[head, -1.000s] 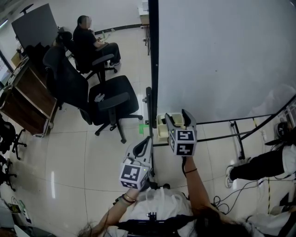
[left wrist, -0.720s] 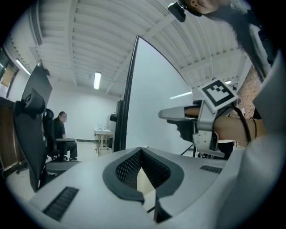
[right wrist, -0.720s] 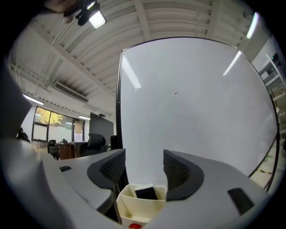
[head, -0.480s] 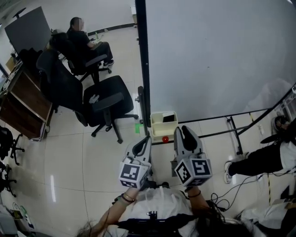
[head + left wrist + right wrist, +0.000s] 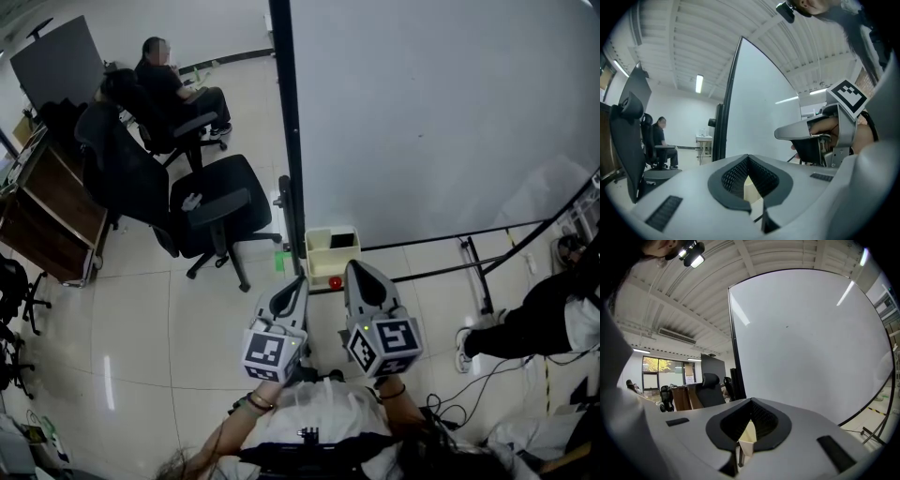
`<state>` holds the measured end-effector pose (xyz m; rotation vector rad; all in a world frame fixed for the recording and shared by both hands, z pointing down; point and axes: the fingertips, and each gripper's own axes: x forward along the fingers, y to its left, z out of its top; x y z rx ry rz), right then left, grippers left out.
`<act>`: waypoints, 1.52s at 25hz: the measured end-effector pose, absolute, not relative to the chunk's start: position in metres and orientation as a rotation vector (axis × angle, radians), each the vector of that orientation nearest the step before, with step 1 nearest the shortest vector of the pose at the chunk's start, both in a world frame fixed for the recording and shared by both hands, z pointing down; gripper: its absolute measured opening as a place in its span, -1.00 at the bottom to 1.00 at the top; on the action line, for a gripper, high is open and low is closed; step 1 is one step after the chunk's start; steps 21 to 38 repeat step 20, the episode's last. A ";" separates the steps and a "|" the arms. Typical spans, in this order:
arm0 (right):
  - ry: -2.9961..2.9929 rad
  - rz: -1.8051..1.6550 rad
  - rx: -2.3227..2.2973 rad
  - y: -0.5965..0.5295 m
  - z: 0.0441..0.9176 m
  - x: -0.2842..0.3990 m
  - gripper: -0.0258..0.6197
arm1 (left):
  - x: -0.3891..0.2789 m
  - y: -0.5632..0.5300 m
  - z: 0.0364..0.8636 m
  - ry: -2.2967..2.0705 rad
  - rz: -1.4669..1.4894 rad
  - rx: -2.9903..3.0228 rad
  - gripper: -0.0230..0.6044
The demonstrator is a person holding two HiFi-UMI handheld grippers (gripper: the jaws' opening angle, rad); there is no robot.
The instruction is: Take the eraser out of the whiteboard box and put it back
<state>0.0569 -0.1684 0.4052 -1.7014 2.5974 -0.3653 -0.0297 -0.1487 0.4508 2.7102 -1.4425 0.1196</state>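
The cream whiteboard box (image 5: 320,253) hangs at the foot of the whiteboard (image 5: 431,112), beside its black frame post. A dark eraser (image 5: 343,241) lies inside the box. My right gripper (image 5: 354,267) is just short of the box, shut with nothing between its jaws. My left gripper (image 5: 300,281) is beside it on the left, also shut and empty. In the right gripper view the closed jaws (image 5: 751,400) point at the whiteboard (image 5: 806,343), and a sliver of the cream box (image 5: 749,434) shows below them. The left gripper view shows its shut jaws (image 5: 748,157) and the right gripper (image 5: 806,133) alongside.
A small red round thing (image 5: 335,282) sits on the frame below the box. A black office chair (image 5: 220,197) stands left of the post, and a seated person (image 5: 169,80) is farther back. A wooden cabinet (image 5: 47,206) is at the left, and another person's legs (image 5: 544,328) at the right.
My right gripper has drawn back from over the box toward me and its jaws have closed. The eraser now shows inside the box. The left gripper has stayed put.
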 end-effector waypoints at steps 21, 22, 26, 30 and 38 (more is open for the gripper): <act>2.704 -0.298 -1.718 -0.163 0.411 0.049 -0.92 | -0.032 -0.145 0.450 -1.457 0.123 2.707 -0.98; 2.704 -0.298 -1.718 -0.163 0.411 0.049 -0.92 | -0.032 -0.145 0.450 -1.457 0.123 2.707 -0.98; 2.704 -0.298 -1.718 -0.163 0.411 0.049 -0.92 | -0.032 -0.145 0.450 -1.457 0.123 2.707 -0.98; 2.704 -0.298 -1.718 -0.163 0.411 0.049 -0.92 | -0.032 -0.145 0.450 -1.457 0.123 2.707 -0.98; 2.704 -0.298 -1.718 -0.163 0.411 0.049 -0.92 | -0.032 -0.145 0.450 -1.457 0.123 2.707 -0.98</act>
